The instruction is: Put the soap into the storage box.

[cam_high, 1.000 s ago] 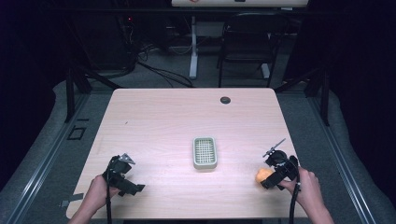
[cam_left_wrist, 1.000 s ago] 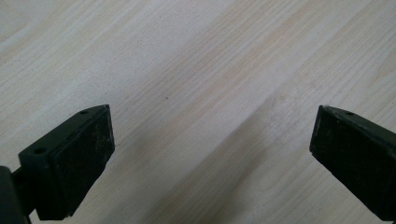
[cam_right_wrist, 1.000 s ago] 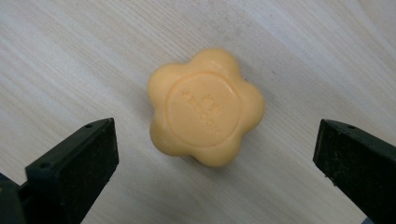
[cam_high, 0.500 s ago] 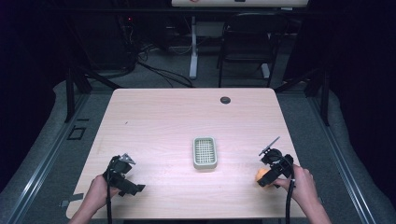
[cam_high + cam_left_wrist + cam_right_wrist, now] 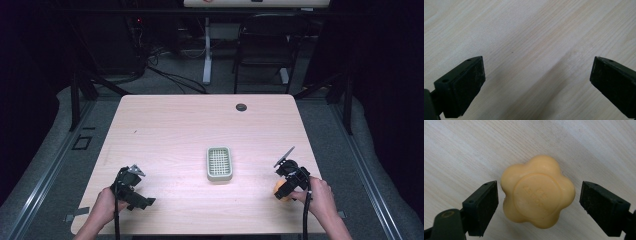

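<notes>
Near edge, R side: right gripper [image 5: 539, 195] w/ jaws spread wide, straddling a yellow-orange flower-shaped soap bar [image 5: 537, 191], waxy, lobed, w/ a round embossed stamp; a gap shows at each side, so not clamped. Soap lies flat on the pale wood-grain table [image 5: 170, 130] by its near R corner. Near L corner: left gripper [image 5: 537, 80] gaping over bare wood, holding nothing. Mid-table: pale green rectangular plastic soap dish [image 5: 219, 163] w/ gridded insert, apparently empty. Far edge: small dark round cap [image 5: 241, 107].

The left gripper [image 5: 134, 187] is held low with jaws spread wide; the right gripper [image 5: 287, 181] is likewise held low, jaws parted.
</notes>
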`<state>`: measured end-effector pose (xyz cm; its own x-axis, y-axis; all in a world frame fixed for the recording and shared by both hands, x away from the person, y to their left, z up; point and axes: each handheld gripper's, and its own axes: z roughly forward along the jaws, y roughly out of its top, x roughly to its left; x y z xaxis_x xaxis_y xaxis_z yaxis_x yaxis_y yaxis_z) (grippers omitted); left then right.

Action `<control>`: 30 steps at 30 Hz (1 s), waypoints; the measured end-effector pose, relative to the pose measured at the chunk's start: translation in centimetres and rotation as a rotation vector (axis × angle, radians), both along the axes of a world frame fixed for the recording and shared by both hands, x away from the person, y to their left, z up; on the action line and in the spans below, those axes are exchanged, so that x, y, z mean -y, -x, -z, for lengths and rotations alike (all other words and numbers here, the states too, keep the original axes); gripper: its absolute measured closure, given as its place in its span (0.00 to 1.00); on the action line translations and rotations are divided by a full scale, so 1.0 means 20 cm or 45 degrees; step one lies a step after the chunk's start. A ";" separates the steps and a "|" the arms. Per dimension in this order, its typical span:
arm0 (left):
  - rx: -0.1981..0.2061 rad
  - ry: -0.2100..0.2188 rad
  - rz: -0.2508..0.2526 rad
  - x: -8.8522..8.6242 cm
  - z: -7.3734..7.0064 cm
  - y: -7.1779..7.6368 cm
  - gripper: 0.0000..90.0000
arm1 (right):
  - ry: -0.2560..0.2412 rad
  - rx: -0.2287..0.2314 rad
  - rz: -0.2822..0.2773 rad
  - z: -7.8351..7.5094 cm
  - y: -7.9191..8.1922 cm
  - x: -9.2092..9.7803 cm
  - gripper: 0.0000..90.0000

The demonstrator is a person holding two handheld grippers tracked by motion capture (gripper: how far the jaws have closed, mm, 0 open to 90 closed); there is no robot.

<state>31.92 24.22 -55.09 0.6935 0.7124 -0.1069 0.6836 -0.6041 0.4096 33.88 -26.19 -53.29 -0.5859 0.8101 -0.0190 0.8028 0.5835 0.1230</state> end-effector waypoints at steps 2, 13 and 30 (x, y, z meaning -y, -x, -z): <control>-0.001 -0.001 0.001 0.00 0.00 0.00 0.00 | 0.018 -0.018 -0.010 0.00 -0.01 0.00 0.18; 0.000 0.000 0.001 0.00 0.00 0.00 0.00 | 0.010 -0.026 0.007 0.01 -0.01 0.00 0.25; -0.005 0.002 0.001 0.00 0.00 0.00 0.00 | 0.000 -0.028 0.021 0.03 -0.01 -0.01 0.28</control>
<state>31.89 24.22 -55.12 0.6935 0.7119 -0.1107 0.6848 -0.6037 0.4082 34.03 -26.03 -53.79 -0.5728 0.8197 -0.0058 0.8148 0.5701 0.1050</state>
